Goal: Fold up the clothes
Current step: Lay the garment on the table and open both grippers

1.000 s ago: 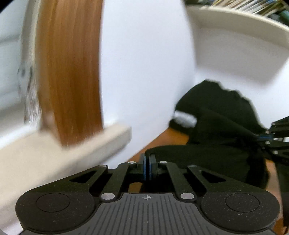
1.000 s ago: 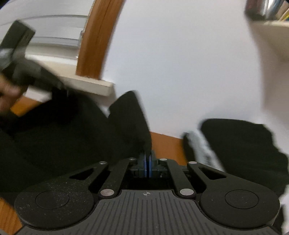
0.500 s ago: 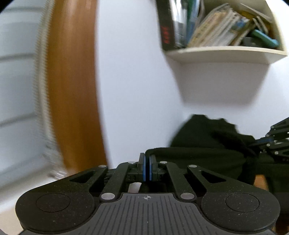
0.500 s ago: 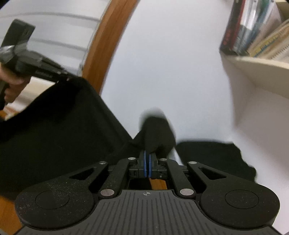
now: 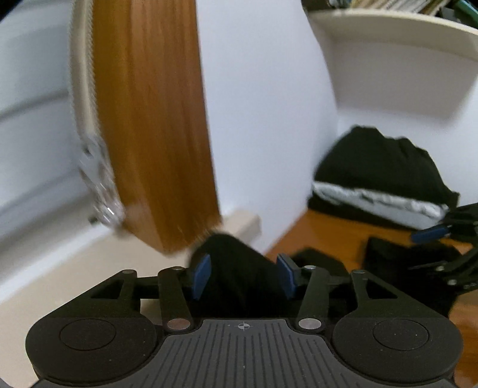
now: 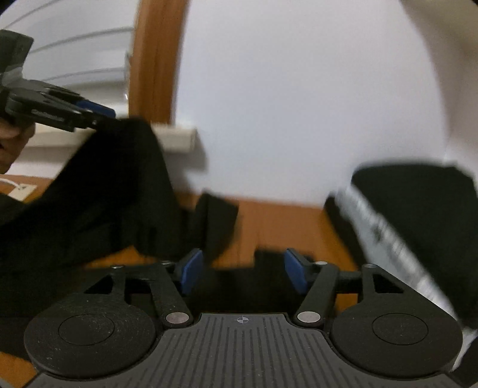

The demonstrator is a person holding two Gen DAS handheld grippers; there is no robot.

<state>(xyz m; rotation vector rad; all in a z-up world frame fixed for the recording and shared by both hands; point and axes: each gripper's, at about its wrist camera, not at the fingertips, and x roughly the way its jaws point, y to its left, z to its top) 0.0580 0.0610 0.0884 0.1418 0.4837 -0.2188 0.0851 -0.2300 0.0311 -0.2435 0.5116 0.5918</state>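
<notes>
Both sets of tongs, pressed together on black cloth half a second before, had sprung apart, and the garment had dropped from its stretched hang toward the bench.

In the left wrist view the black garment [image 5: 239,268] rose as a blurred hump at lower centre, between the blue pads of the left tongs [image 5: 243,273], which stood wide apart. Whether the pads touched the cloth could not be told. More of its fabric lay flat on the wooden bench [image 5: 298,235] to the right. The right tongs [image 5: 442,238] reached in from the right edge of the frame, above that flat fabric.

In the right wrist view the garment [image 6: 98,209] sloped from the upper left down to the lower centre. The right tongs [image 6: 242,270] were spread apart, with black fabric lying low between the pads. The left tongs [image 6: 98,115] entered at the upper left, tips at the top of the cloth.

A second pile of dark clothes [image 5: 379,173] with a pale grey layer sat against the white wall [image 5: 263,104] at the right. A wooden frame [image 5: 152,134] filled the upper left, and a shelf [image 5: 388,27] crossed the upper right.
</notes>
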